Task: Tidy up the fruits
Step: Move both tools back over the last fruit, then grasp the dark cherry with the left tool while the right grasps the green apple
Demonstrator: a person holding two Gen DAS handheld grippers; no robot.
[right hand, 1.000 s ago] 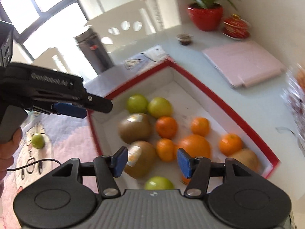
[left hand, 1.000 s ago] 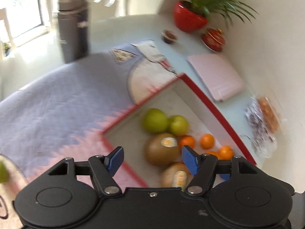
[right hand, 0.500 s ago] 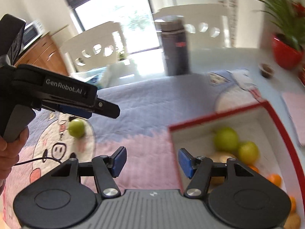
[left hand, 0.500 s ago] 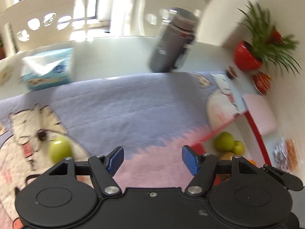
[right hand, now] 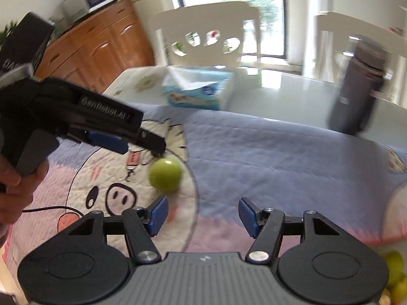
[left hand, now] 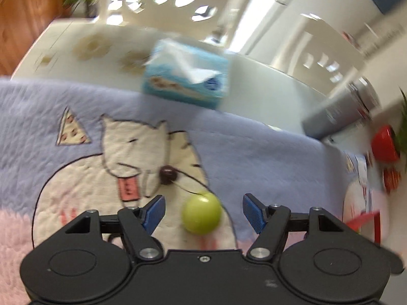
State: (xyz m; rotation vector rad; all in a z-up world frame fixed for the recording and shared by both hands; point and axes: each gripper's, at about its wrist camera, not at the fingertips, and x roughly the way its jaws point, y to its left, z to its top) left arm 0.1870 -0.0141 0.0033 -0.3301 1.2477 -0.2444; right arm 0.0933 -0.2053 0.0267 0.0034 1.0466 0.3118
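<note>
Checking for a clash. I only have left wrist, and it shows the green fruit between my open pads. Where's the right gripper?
Observer: The right gripper is open and empty. The green fruit lies ahead of it, nearer its left pad.
Operator: How does the left gripper sit from that side?
Observer: The left gripper comes in from the left with its tip right at the fruit's top. I cannot tell if they touch.
Operator: What's holding it?
Observer: A hand grips its handle at the picture's left edge.
</note>
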